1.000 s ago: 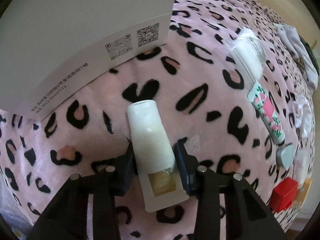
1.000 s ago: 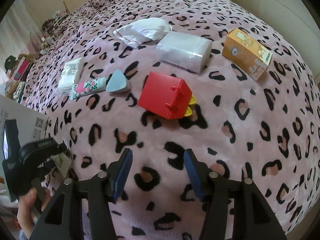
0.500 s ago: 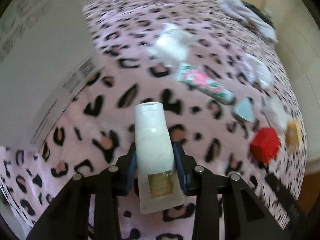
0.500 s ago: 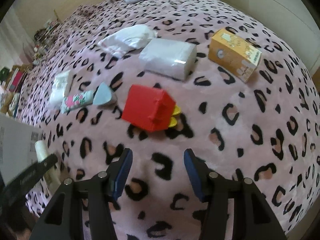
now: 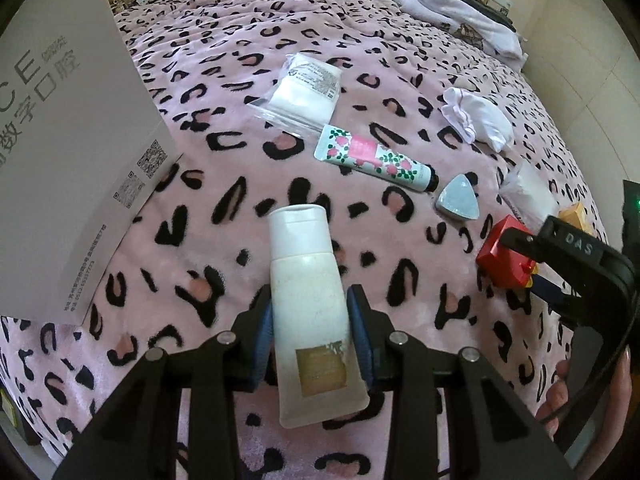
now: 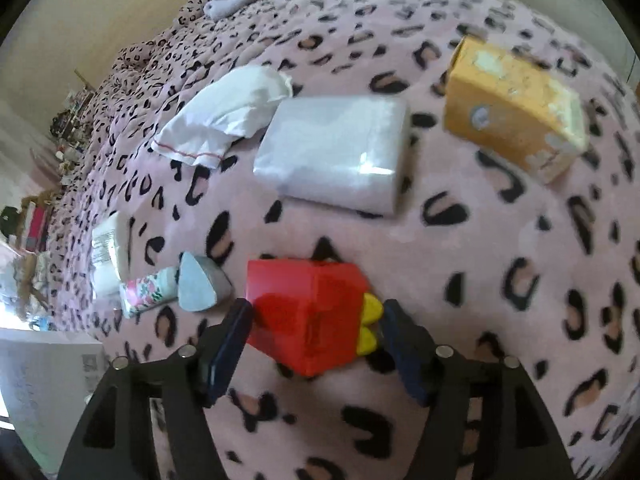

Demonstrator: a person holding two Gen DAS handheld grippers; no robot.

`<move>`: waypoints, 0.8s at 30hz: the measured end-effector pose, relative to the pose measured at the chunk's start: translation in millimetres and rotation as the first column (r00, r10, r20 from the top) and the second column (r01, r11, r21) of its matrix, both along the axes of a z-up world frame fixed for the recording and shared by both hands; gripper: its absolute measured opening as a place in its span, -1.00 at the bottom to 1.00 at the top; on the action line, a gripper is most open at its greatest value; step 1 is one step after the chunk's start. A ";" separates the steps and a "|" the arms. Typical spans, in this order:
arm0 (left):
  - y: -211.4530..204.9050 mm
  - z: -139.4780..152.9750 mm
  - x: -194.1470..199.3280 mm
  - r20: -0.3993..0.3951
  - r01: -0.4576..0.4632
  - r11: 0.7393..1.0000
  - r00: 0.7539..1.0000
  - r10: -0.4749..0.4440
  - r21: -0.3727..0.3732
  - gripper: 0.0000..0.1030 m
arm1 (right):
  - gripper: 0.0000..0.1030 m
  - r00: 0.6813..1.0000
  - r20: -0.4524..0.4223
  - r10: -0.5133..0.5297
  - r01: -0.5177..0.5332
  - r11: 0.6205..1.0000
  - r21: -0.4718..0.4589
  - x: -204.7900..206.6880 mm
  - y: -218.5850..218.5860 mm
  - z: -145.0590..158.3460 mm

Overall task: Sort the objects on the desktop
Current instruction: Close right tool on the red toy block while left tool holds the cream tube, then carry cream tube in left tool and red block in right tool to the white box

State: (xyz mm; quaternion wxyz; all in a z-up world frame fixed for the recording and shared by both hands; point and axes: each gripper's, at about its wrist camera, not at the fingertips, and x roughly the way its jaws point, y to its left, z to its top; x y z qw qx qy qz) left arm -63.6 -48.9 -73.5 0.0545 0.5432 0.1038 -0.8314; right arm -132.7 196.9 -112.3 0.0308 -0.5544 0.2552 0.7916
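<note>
so the left gripper is pinching the white tube across its lower body, both blue pads pressed onto its sides. the tube's long axis runs straight away from the fingers, cap end far, crimped end near the camera, and it looks lifted clear of the pink leopard blanket. the big white box sits to the left of it, probably where it's headed, though that's a guess.

the real action is on the right. the right gripper has its jaws opening, and the red box sits right between them, the pads not pressing on it as far as i can tell. the box lies on the blanket, tipped on its side, with yellow bits sticking out toward the right-hand finger. so what matters is that the box is dead ahead and centred in the gap, its width going finger to finger. it's blurry, so i can't say if the left pad is touching the box or just beside it.

the right hand is clearly the nearer one for the red box. the grey triangle thing and floral tube sit just left of it, the wrapped white pack and orange carton further off.
</note>
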 end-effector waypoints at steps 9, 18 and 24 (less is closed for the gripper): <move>1.9 -3.6 -5.3 0.002 0.006 1.000 1.000 -0.006 0.004 -0.30 | 0.33 1.000 0.004 0.000 0.000 0.996 -0.091 -9.8 -9.2 -18.8; 3.3 -2.1 -4.1 0.006 0.021 1.000 1.000 -0.021 -0.014 -0.30 | -0.08 0.998 -0.066 -0.011 0.000 0.987 -0.161 1.7 -12.4 -18.1; 9.9 -0.3 -6.1 0.011 0.044 0.999 0.999 -0.044 -0.014 -0.30 | -0.08 0.996 -0.087 0.011 -0.021 0.992 -0.121 15.6 -17.8 -2.1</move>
